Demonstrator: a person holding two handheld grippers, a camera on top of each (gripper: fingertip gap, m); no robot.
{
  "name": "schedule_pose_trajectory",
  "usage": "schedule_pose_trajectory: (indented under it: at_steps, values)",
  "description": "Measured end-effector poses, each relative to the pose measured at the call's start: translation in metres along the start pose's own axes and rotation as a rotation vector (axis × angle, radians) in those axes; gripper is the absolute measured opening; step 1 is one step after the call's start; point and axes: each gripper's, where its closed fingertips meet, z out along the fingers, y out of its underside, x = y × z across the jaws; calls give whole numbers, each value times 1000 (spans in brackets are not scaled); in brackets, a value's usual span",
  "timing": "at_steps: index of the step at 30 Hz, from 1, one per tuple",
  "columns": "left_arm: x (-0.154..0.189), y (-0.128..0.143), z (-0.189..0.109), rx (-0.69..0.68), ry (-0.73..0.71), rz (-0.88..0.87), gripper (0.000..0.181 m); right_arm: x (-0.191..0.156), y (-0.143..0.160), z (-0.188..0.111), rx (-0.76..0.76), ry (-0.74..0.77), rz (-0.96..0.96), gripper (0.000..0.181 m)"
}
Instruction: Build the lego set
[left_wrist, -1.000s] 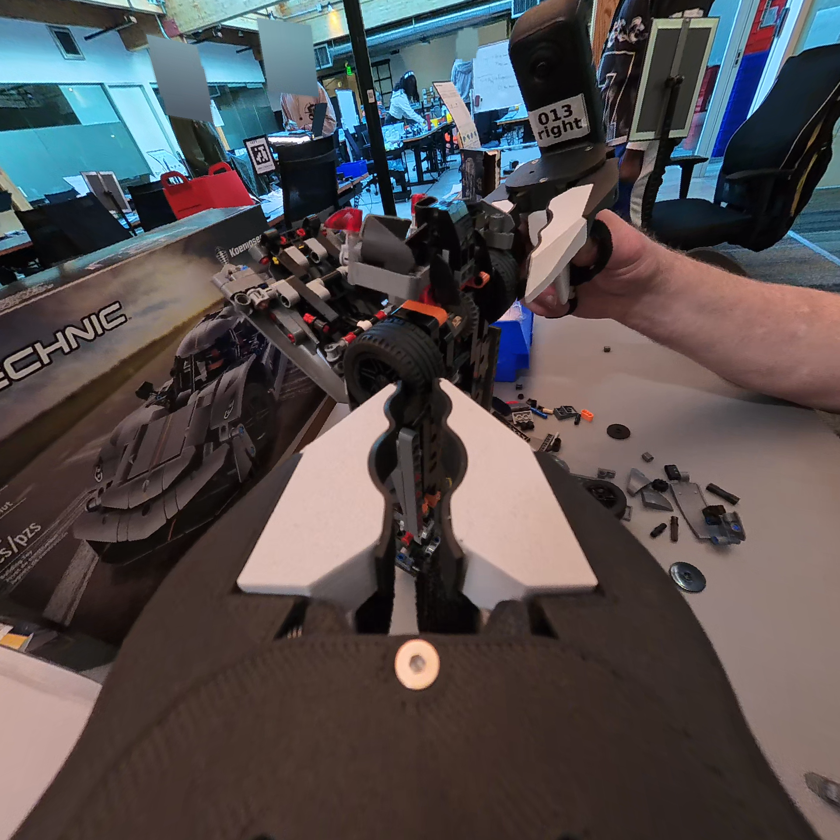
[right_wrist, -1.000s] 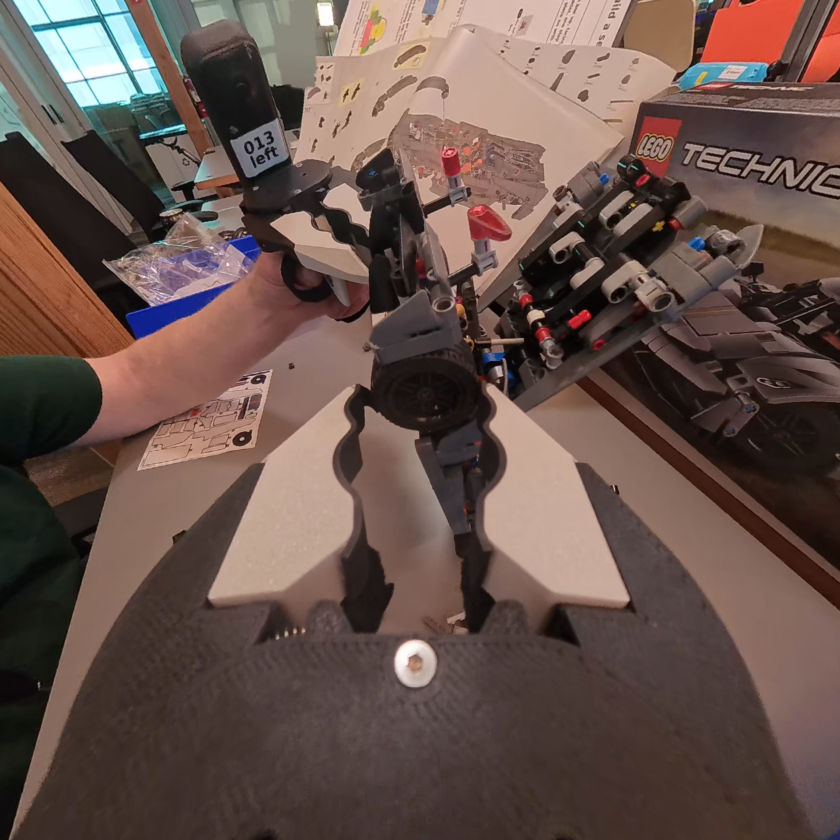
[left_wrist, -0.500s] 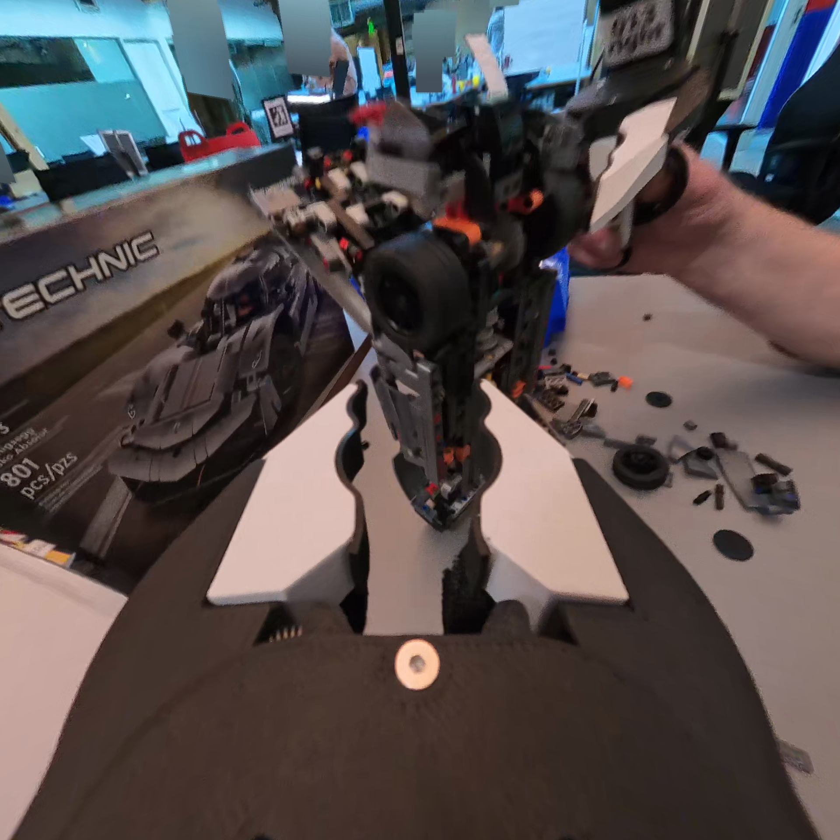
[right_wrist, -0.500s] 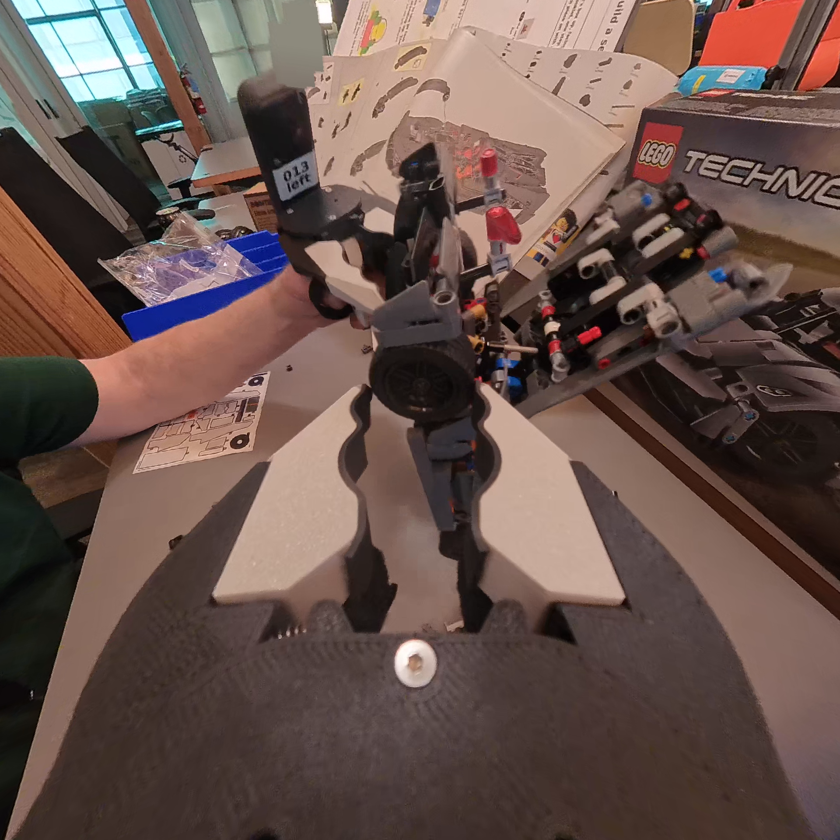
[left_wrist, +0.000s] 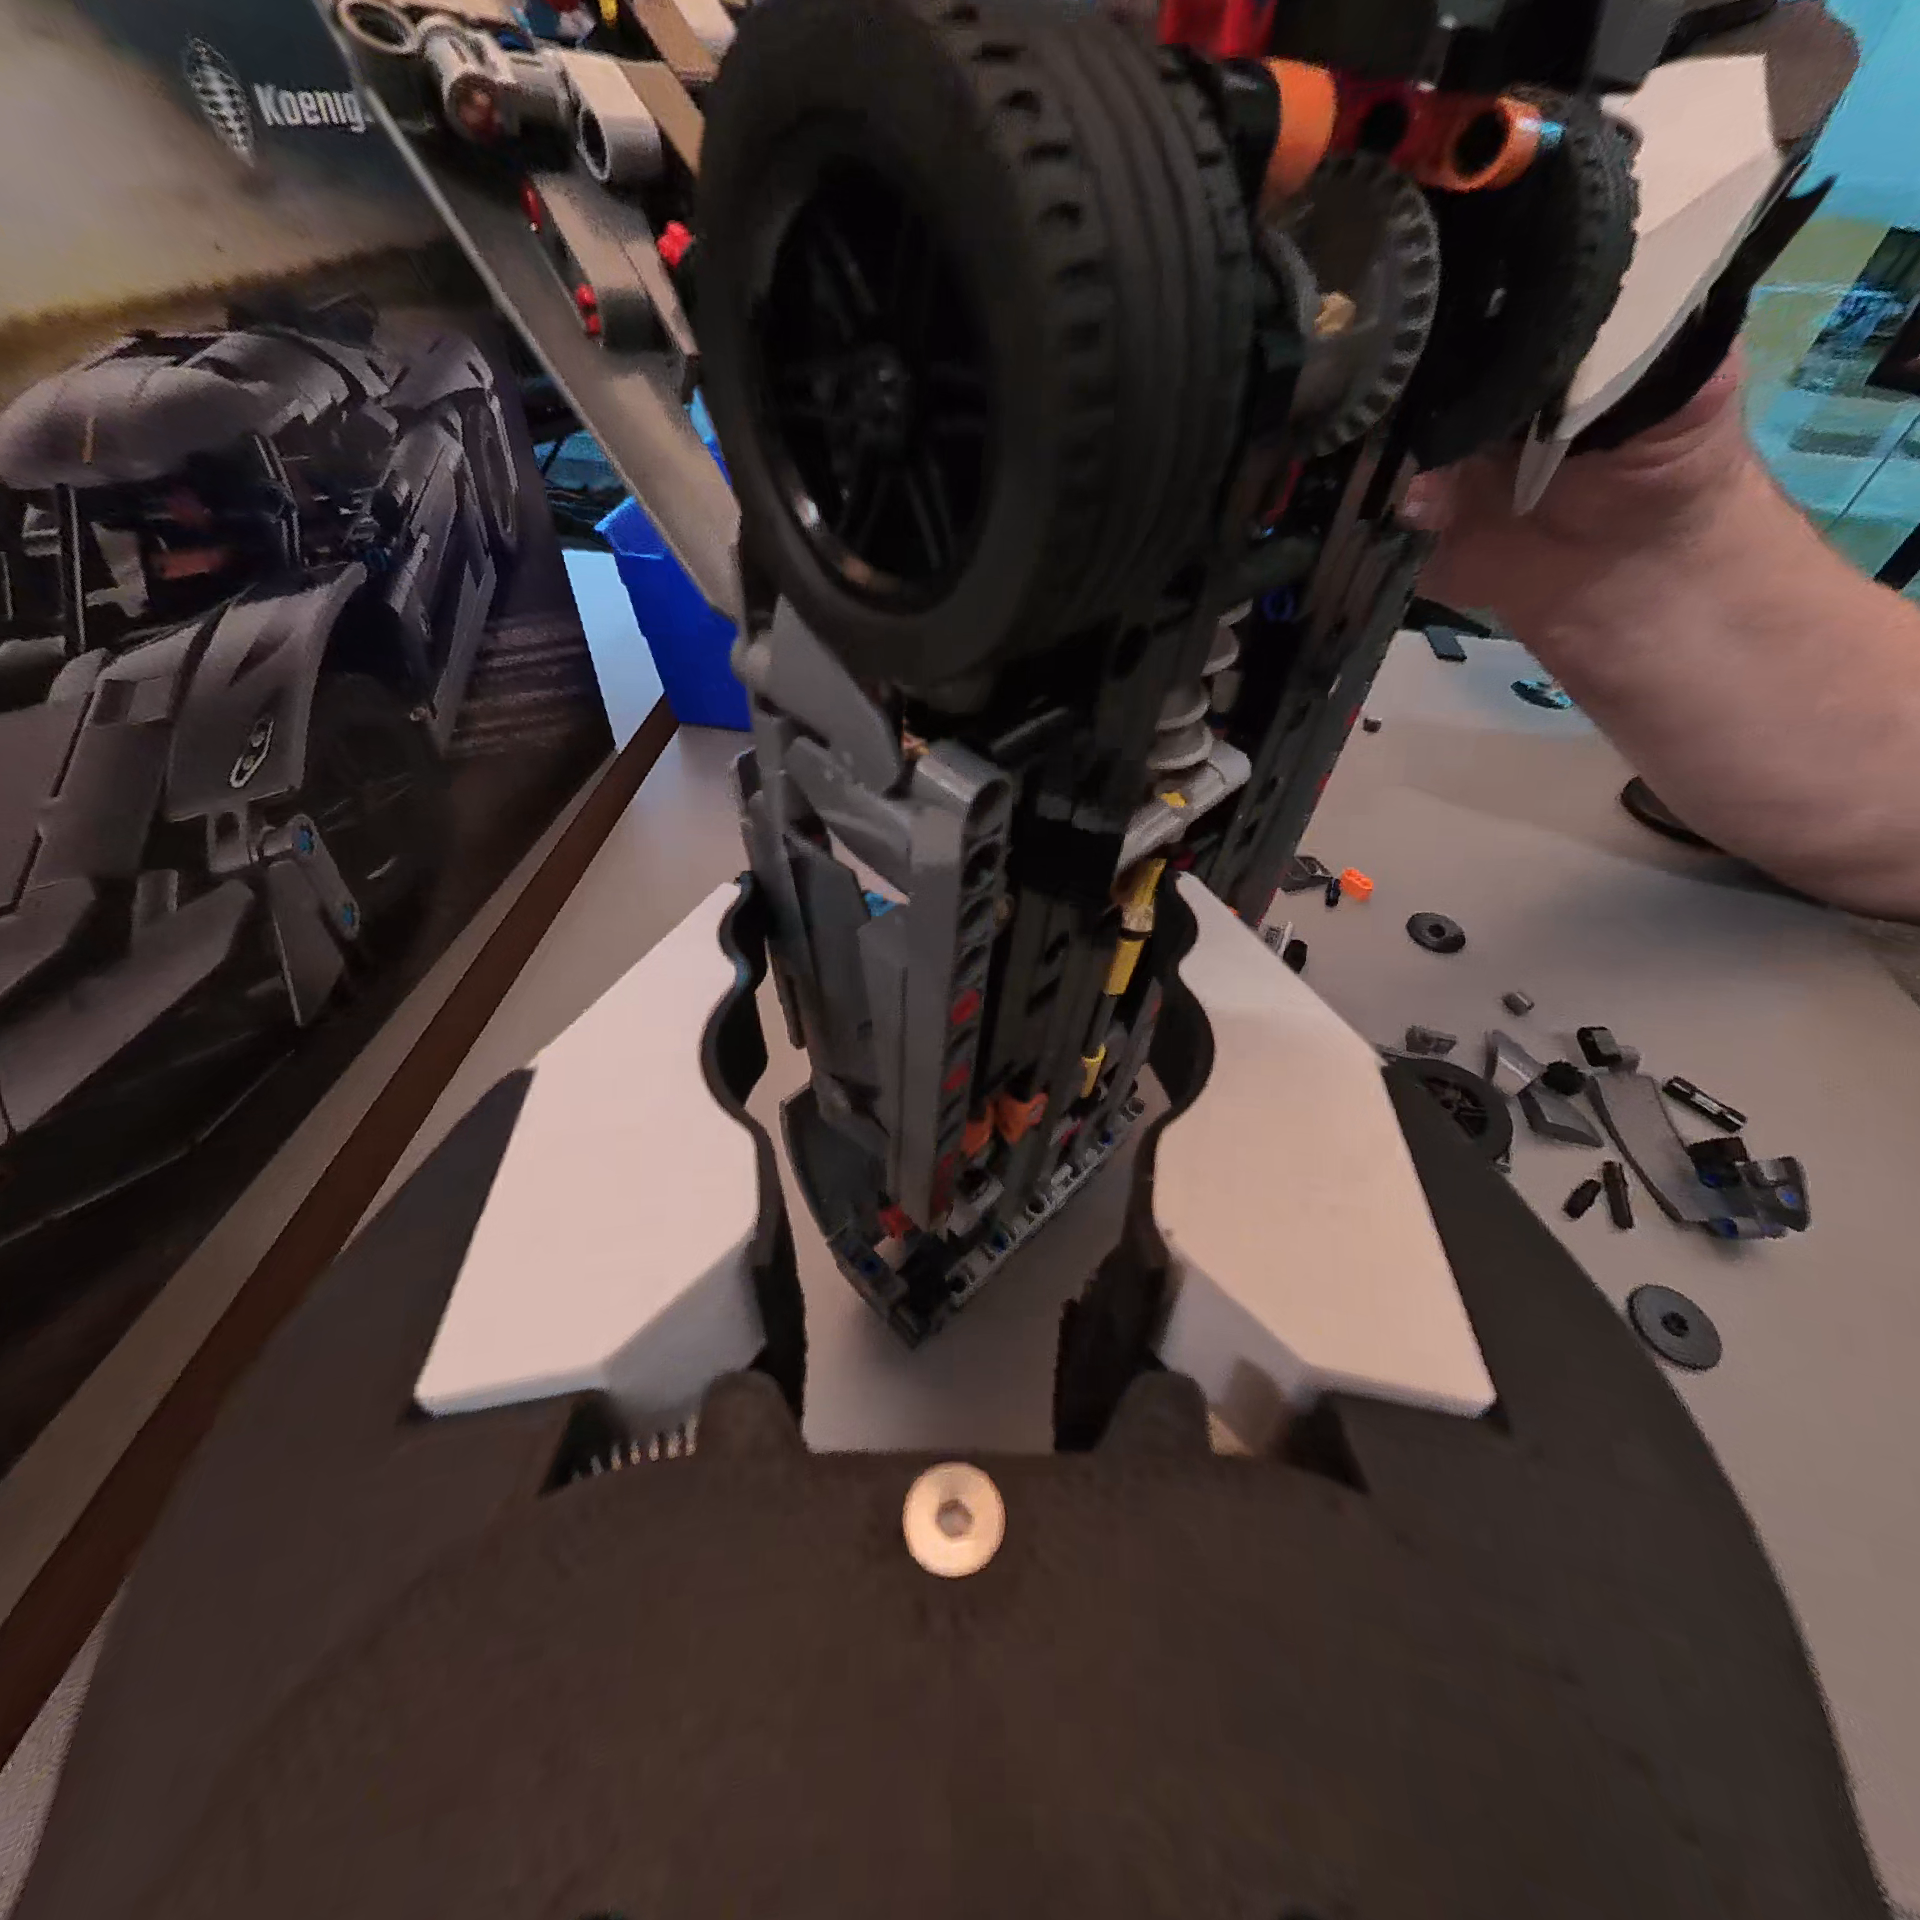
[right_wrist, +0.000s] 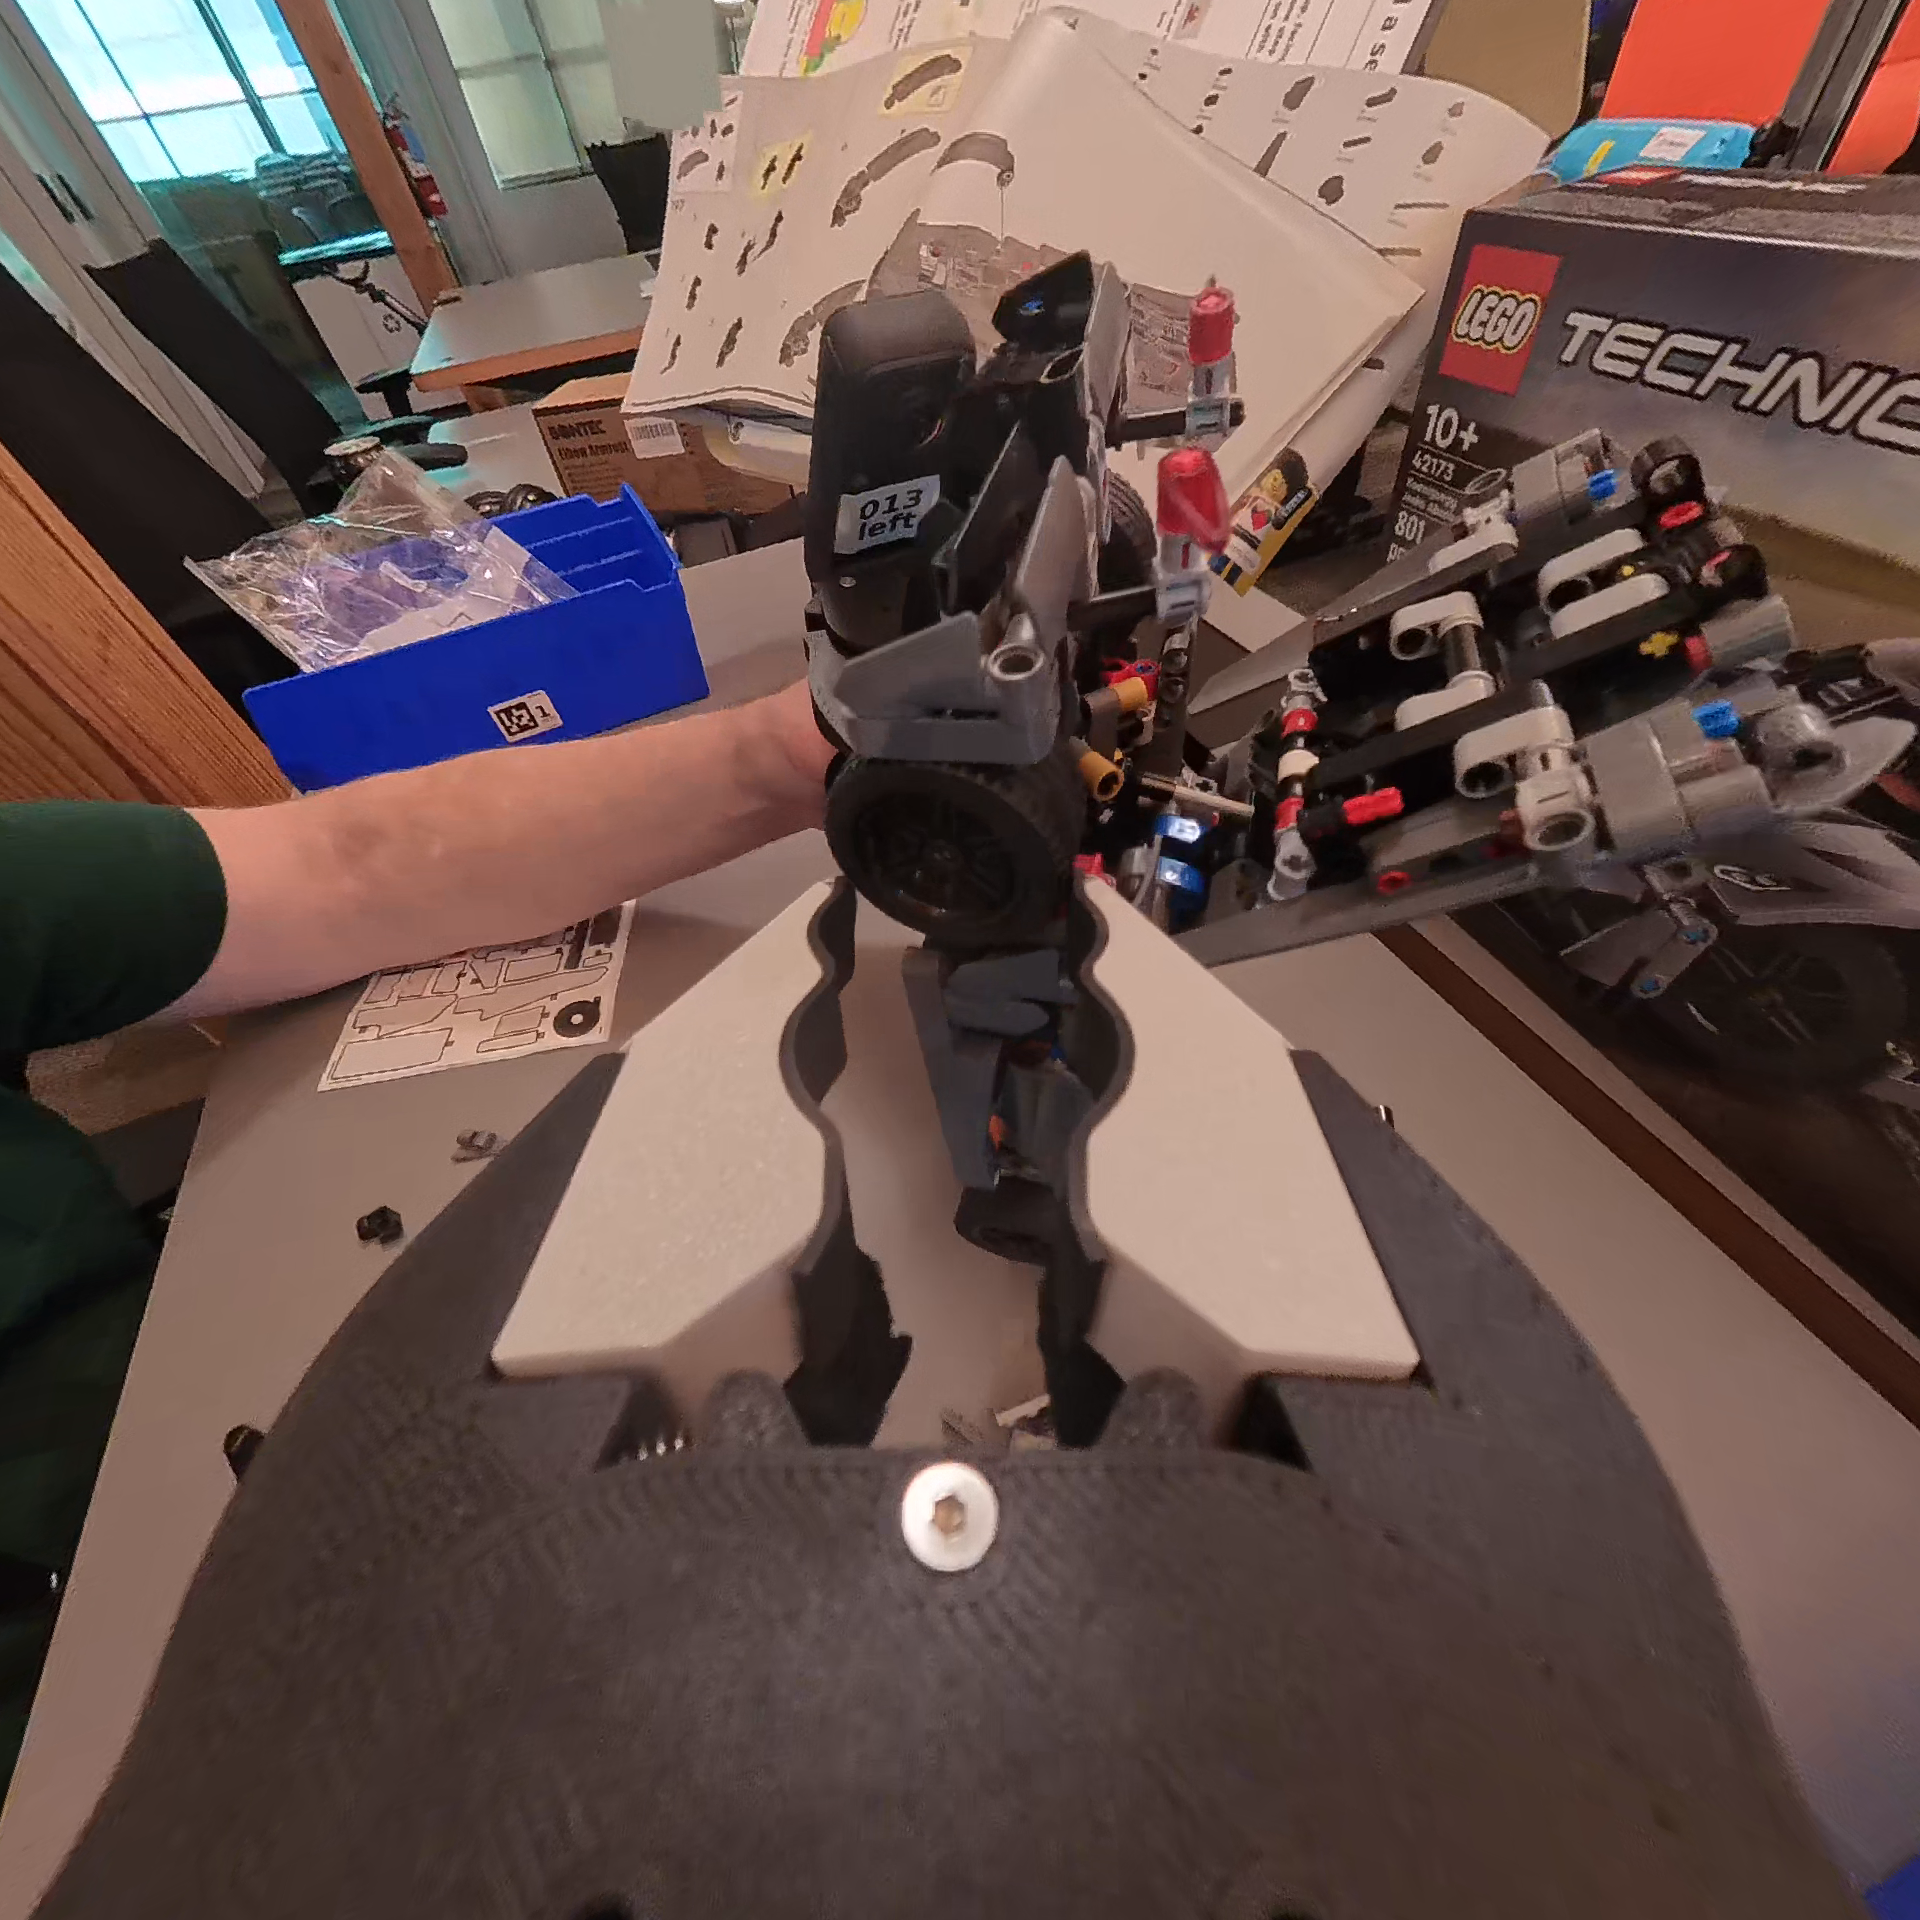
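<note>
1. The half-built car (left_wrist: 997, 644) stands on end above the tabletop (left_wrist: 1558, 862), held between the two claws rather than lying flat, which probably exposes its underside and wheel wells for the next piece.
2. In the left wrist view, the left claw (left_wrist: 956, 1049) is partly open around the car's narrow lower end. The white fingers (left_wrist: 613, 1174) flank the grey and black beams with a gap showing on the left side, so it looks like a loose cradle; whether it truly grips cannot be told.
3. In the right wrist view, the right claw (right_wrist: 961, 1049) is also partly open. The car's other end (right_wrist: 1013, 1091) sits against the right-side finger (right_wrist: 1226, 1153) while the left-side finger stands clear, so a firm clamp is doubtful.
4. One front wheel (left_wrist: 935, 353) faces the left camera and fills much of its view.
5. A second built section (right_wrist: 1538, 707) leans against the printed box (right_wrist: 1683, 343), seemingly parked there until joined.
6. The opened instruction booklet (right_wrist: 1122, 197) is propped behind, in sight for reference.
7. Loose pieces (left_wrist: 1652, 1132) lie scattered on the tabletop near the left claw, within easy reach; a blue bin (right_wrist: 499, 665) holds a clear bag.
</note>
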Motion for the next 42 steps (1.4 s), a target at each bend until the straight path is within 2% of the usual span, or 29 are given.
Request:
schedule_pose_trajectory:
  at_steps: [7, 10, 14, 16, 19, 23, 30, 42]
  values:
    - [2, 0, -2, -5, -33, 13, 64, 6, 5, -14, -25, 104, -25, 51]
    - [6, 2, -5, -2, -30, 19, 64, 23, 12, -20, -13, 188, -19, 59]
    - [10, 2, -7, 7, -84, 22, 64, 16, 37, 1, -61, 49, 85, 84]
    - [13, 2, -5, -7, -107, 16, 64, 13, 47, 10, -118, 61, 58, 81]
    - [19, 2, -3, -35, -128, -1, 64, 14, 53, 21, -142, 93, 28, 63]
    - [19, 3, -3, -58, -178, -13, 64, 21, 52, 25, -94, 103, 64, 59]
    - [17, 3, -1, -68, -170, -24, 62, 29, 48, 24, 0, 89, 133, 57]
    - [16, 3, 0, -72, -176, -52, 62, 33, 46, 26, 39, 126, 154, 56]
